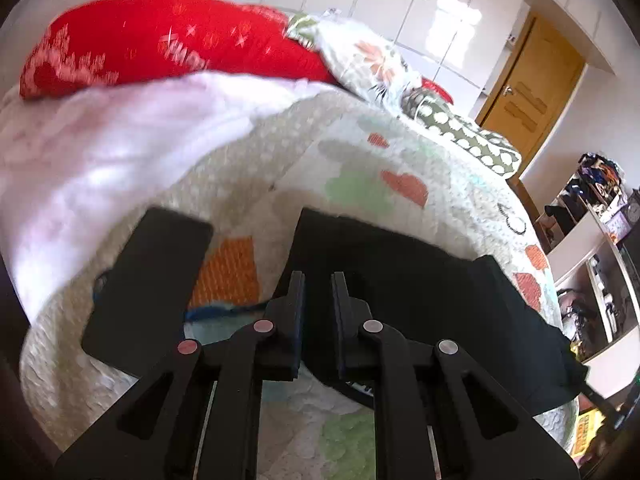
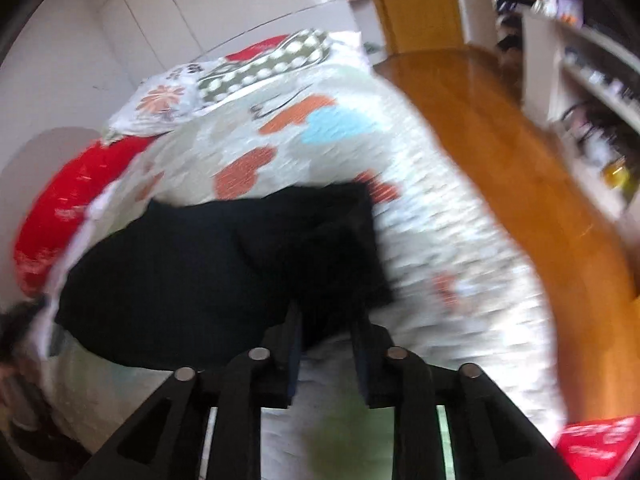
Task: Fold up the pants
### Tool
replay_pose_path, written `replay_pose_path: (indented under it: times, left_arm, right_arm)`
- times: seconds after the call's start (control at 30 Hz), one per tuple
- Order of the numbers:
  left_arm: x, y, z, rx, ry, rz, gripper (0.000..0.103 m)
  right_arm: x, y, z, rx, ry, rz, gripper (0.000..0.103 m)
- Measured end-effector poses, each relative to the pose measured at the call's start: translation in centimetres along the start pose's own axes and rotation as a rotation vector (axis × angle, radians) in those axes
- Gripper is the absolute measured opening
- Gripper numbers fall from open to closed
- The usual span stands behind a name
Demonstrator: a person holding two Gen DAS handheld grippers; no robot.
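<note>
Left gripper (image 1: 318, 280): I held it pitched down over the bed (image 1: 280, 152), jaws drawn nearly together on the near edge of the black pants (image 1: 400, 280), which lay on the patterned quilt (image 1: 360, 168). A flat black panel (image 1: 148, 284), which I could not identify, lay to its left; the red pillow (image 1: 160, 40) sat well beyond.

Right gripper (image 2: 326, 320): I held it angled steeply down at the same bed, jaws partly apart with a fold of the pants (image 2: 200, 272) between them. The frame was blurred; whether the pads pressed the cloth I could not tell. Wooden floor (image 2: 500, 140) lay to the right.
</note>
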State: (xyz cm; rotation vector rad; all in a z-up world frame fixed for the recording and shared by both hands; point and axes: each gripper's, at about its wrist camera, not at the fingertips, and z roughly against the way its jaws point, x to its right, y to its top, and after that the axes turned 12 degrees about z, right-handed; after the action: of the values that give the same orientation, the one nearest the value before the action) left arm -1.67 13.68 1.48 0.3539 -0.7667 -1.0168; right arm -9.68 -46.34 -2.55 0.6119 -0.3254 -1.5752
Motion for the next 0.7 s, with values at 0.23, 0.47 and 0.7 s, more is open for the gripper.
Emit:
replay_pose_path:
  times: [0.23,0.47,0.7]
  left_arm:
    - [3.5,-0.6,-0.6,-0.004,-0.037,-0.098,0.042]
    - [5.5,-2.6,-4.8,-0.079,0.015,-0.2,0.042]
    - [3.4,-3.6,-7.6,-0.126,0.066,-0.172,0.042]
  right_arm:
    - [0.8,3.2,2.4,0.094,-0.123,0.033,0.026]
    - [-2.2,6.7,-5.4,-0.044,-0.136,0.314,0.028]
    - [-3.5,7.1,-8.7,-0.088,-0.067,0.517,0.027]
